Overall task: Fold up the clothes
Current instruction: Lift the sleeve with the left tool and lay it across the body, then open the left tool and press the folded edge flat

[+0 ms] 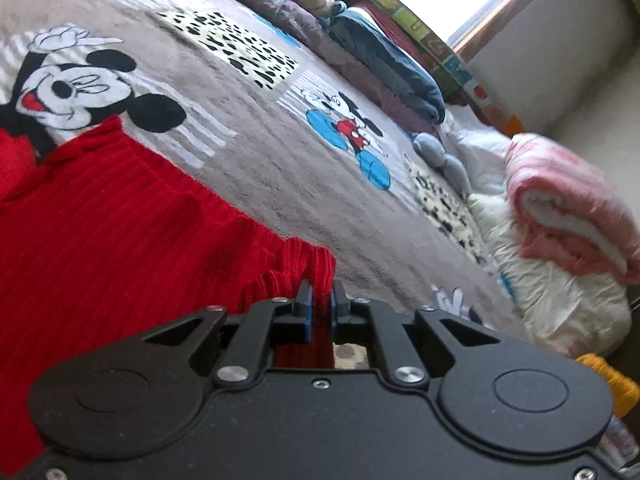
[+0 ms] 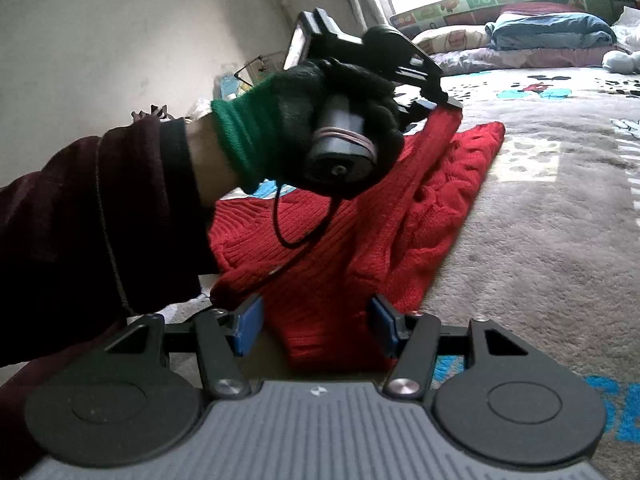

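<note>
A red ribbed knit sweater [image 1: 100, 220] lies on a grey Mickey Mouse blanket [image 1: 260, 168]. My left gripper [image 1: 320, 300] is shut on a corner of the sweater's edge and lifts it off the blanket. In the right wrist view the sweater [image 2: 360, 220] is partly folded, and the left gripper [image 2: 448, 100], held in a gloved hand, pinches a strip of it high up. My right gripper [image 2: 316, 324] is open, its jaws either side of the sweater's near edge, low over the blanket [image 2: 540, 240].
A rolled pink blanket [image 1: 568, 216] on white bedding sits at the right. Folded blue and purple bedding [image 1: 384, 56] lines the far edge, with a grey plush toy [image 1: 440, 156]. The person's dark-sleeved arm [image 2: 100, 220] crosses the left.
</note>
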